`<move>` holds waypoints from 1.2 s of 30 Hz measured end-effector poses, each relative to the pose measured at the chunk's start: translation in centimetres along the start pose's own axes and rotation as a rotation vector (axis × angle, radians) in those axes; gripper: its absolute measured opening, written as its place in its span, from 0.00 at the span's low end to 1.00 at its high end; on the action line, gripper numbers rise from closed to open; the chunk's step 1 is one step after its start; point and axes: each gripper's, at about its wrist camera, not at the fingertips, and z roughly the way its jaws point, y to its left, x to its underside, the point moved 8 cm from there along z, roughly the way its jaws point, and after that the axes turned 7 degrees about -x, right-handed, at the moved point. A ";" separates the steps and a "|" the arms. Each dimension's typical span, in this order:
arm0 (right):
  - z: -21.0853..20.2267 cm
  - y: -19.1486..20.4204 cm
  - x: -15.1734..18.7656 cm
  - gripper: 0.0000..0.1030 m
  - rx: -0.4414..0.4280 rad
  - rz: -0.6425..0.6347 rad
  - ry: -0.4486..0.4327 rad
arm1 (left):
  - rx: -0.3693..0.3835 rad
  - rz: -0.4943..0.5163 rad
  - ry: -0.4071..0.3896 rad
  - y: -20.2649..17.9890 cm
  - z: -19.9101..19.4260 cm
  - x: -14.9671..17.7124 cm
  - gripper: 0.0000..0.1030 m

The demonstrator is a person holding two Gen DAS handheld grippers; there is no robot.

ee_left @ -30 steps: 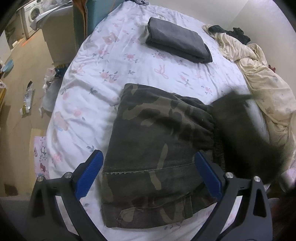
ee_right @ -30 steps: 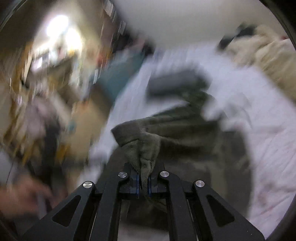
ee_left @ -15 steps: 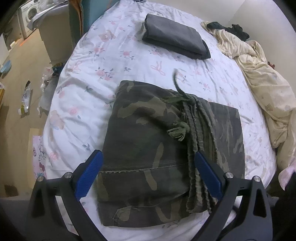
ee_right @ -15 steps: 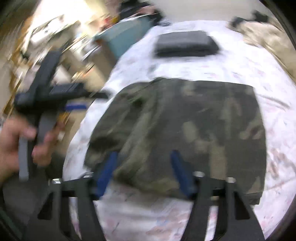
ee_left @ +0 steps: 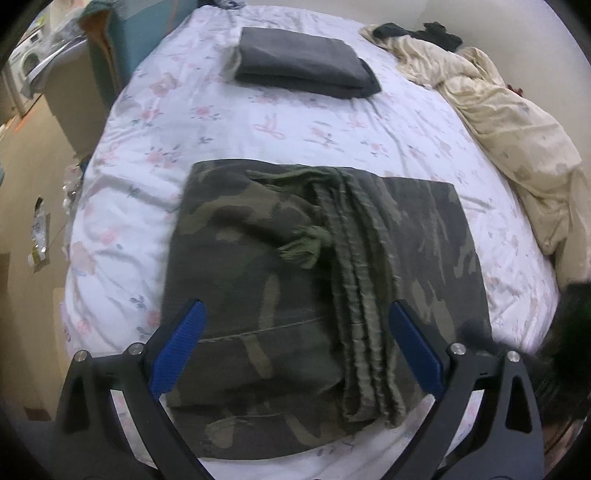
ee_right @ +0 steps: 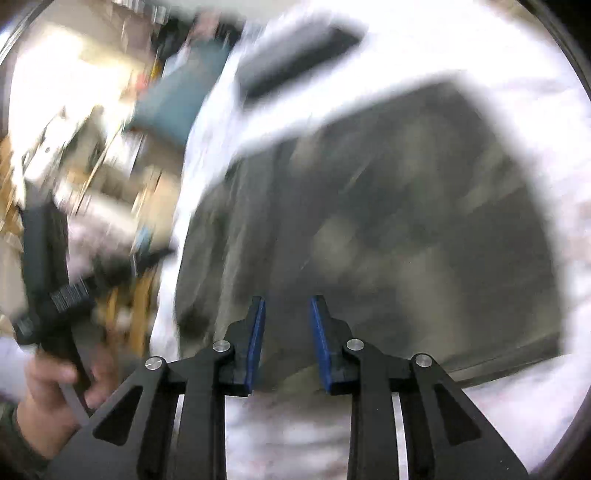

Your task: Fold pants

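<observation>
Camouflage pants [ee_left: 280,280] lie folded just beyond the wide-open left gripper [ee_left: 295,328].

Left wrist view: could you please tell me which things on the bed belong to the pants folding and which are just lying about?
Job:
camo pants, folded on the sheet
left gripper, open over them

Lying about:
grey folded garment
cream blanket
black clothes behind it

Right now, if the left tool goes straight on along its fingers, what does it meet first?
Most likely the camouflage pants on the bed, near the ribbed waistband. The left tool is open above them; depth is unclear.
</observation>
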 end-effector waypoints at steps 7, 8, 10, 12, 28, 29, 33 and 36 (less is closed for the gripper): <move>-4.4 -15.3 1.9 0.27 0.445 0.423 0.007 | -0.017 0.043 -0.033 -1.1 -0.6 -0.4 0.95; -3.4 -16.4 3.3 0.25 0.423 0.491 0.063 | -0.039 0.039 -0.035 -0.7 -0.6 -0.5 0.95; -4.0 -16.1 2.6 0.28 0.440 0.500 0.036 | -0.061 0.013 -0.037 0.2 -0.5 -0.8 0.95; -4.8 -14.6 0.1 0.27 0.450 0.427 -0.007 | -0.076 -0.025 -0.040 1.4 -0.6 -1.0 0.95; 6.7 -17.5 -16.5 0.00 0.424 0.055 0.140 | -0.155 -0.167 -0.056 6.4 -0.3 -2.3 0.95; 6.9 -17.6 -16.7 0.00 0.430 0.044 0.120 | -0.156 -0.169 -0.050 6.4 -0.1 -2.3 0.95; 5.1 -16.4 -16.6 0.00 0.406 0.055 0.063 | -0.142 -0.171 -0.042 6.2 -0.1 -2.2 0.95; 0.6 -15.3 -15.5 0.06 0.339 0.121 -0.013 | -0.130 -0.163 -0.058 5.9 -0.6 -2.5 0.95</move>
